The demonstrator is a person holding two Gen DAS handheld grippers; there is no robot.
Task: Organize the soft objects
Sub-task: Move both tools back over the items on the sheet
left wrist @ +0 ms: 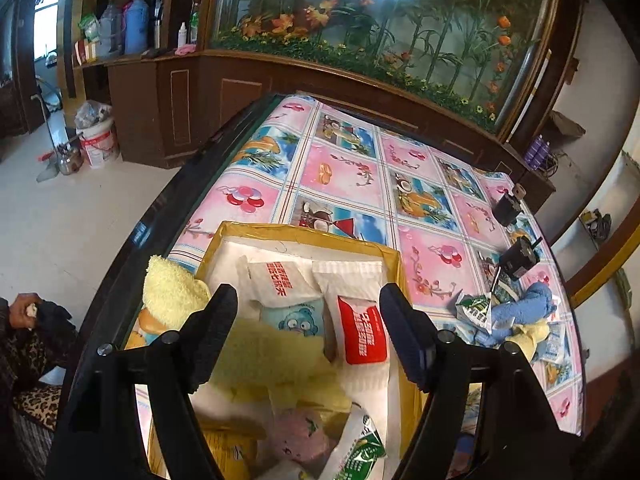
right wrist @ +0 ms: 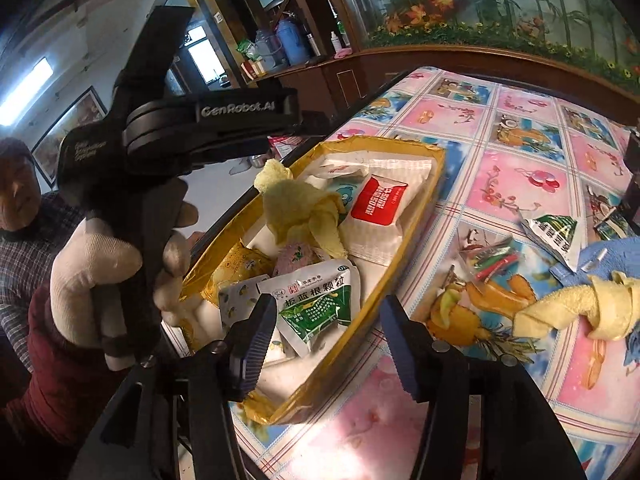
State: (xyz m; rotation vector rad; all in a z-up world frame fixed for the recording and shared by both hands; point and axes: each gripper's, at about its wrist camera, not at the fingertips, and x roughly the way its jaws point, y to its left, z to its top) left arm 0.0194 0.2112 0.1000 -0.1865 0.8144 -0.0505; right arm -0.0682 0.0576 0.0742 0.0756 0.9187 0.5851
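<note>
The left hand-held gripper (left wrist: 308,332) hangs released over the cardboard box (left wrist: 304,234), its jaws spread wide with nothing between them. Below it lies the yellow towel (left wrist: 176,292), one end flopped over the box's rim at about 9 o'clock. The right hand-held gripper (right wrist: 328,344) is likewise released and empty, poised at the near end of the box by the green sachet (right wrist: 316,304).

The box already holds the white-and-red packet (right wrist: 380,208), a cartoon-printed tissue pack (left wrist: 298,318) and a pink pouch (left wrist: 298,436). Still out on the table (left wrist: 344,168), toward 3 o'clock from the box, are a blue cloth (left wrist: 520,308), a knotted yellow cloth (right wrist: 592,312), another green sachet (right wrist: 554,236) and a small bag of coloured sticks (right wrist: 494,260).

All of it looks light and limp. The towels should compress and sag, so a bite at a bunched fold or the knot ought to hold best. The foil sachets look slick; gripping a sealed edge seems safer than the flat face.

The right wrist view alone shows the gloved left hand (right wrist: 100,264) on its handle and the knotted cloth plainly. The left wrist view alone shows the blue cloth's full heap and two dark gadgets (left wrist: 516,236) at 2 o'clock on the table.
</note>
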